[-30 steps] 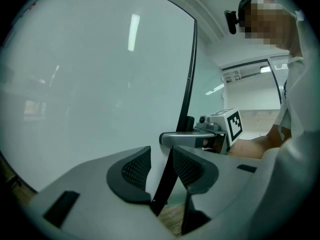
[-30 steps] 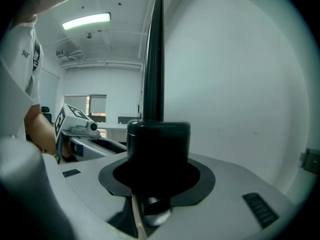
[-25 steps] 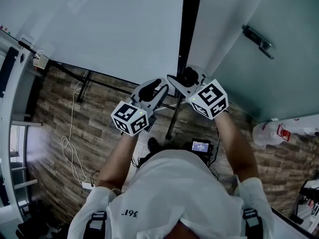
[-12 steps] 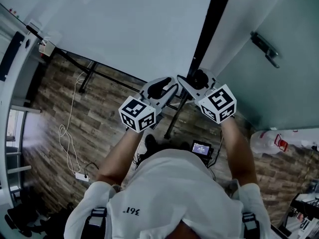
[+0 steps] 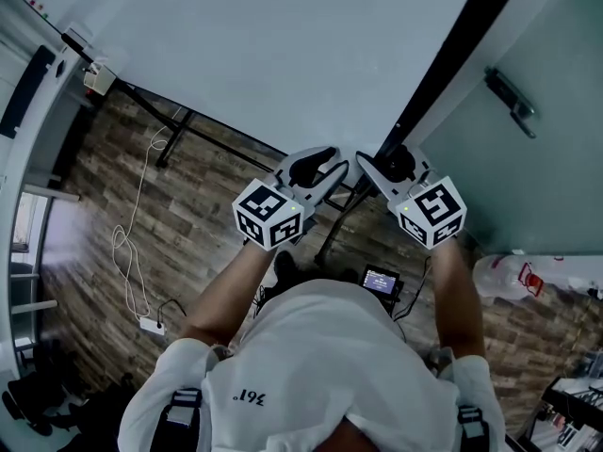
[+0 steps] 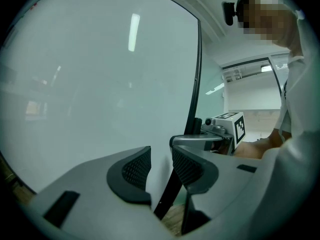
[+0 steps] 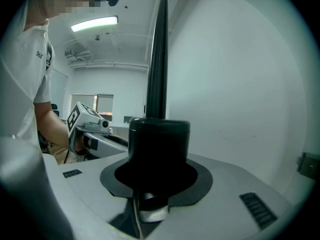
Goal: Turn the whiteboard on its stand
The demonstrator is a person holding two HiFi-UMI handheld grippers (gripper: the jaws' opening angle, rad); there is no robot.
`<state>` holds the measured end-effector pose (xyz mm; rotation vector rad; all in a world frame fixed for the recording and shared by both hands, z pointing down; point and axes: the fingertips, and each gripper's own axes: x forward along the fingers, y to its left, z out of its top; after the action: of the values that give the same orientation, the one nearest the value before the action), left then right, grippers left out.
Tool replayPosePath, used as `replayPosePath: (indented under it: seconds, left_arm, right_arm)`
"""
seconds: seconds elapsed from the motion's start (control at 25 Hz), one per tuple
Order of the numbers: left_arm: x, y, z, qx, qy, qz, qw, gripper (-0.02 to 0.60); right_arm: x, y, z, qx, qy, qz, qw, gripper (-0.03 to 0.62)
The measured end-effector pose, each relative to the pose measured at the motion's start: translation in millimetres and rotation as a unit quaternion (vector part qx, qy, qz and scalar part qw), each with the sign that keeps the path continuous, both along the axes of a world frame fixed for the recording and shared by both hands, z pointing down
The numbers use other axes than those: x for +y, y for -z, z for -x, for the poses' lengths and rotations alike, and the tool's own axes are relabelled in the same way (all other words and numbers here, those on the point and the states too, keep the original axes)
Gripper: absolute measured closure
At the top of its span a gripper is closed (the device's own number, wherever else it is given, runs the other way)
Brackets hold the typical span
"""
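The right gripper (image 7: 157, 178) is clamped on a black knob (image 7: 159, 136) at the side of the whiteboard (image 5: 283, 55), the knob filling the space between its jaws at the centre of the right gripper view. The left gripper (image 6: 161, 165) has its ribbed pads (image 6: 134, 169) a narrow gap apart. Only the pale board face shows in that gap, and it is unclear whether either pad touches the board.

In the head view the whiteboard fills the upper left and centre. Its dark edge (image 5: 443, 64) runs on a diagonal from the upper right corner down to the two grippers at mid-frame. From the right gripper's side that edge rises straight up out of the knob, seen nearly end-on.

The board's top and far side are cut off by the frame. The black legs of the stand (image 5: 174, 144) show on the wood-patterned floor (image 5: 188, 224), and the person's torso (image 5: 320, 365) covers the rest of its base.
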<state>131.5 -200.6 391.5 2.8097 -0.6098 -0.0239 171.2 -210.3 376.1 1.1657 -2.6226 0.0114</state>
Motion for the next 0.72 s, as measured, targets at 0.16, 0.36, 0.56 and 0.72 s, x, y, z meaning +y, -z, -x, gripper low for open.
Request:
replayPosePath:
  seconds: [0.16,0.36,0.56,0.72]
  left_arm:
    - [6.1,1.3,-2.5,0.002,-0.008,-0.001,1.0000,0.457]
    - [12.0,0.8,-6.9,0.002,-0.014,0.001,0.9999,0.457]
    - [16.8,2.5,-9.1,0.006,-0.017,-0.001,0.9998,0.457]
    - [21.3,4.3,-9.7,0.008,-0.016,-0.002,0.9998,0.457]
  right_arm:
    - [8.4,-0.2,-9.2,-0.001,-0.005,0.000,1.000,0.440]
    - [16.2,0.5,-20.2,-0.001,-0.006,0.000,1.000,0.439]
    - [24.1,0.3,-30.5,0.003,-0.005,0.003,1.000,0.439]
    - [36.5,1.3,-45.7,0.003,-0.007,0.004,1.000,0.440]
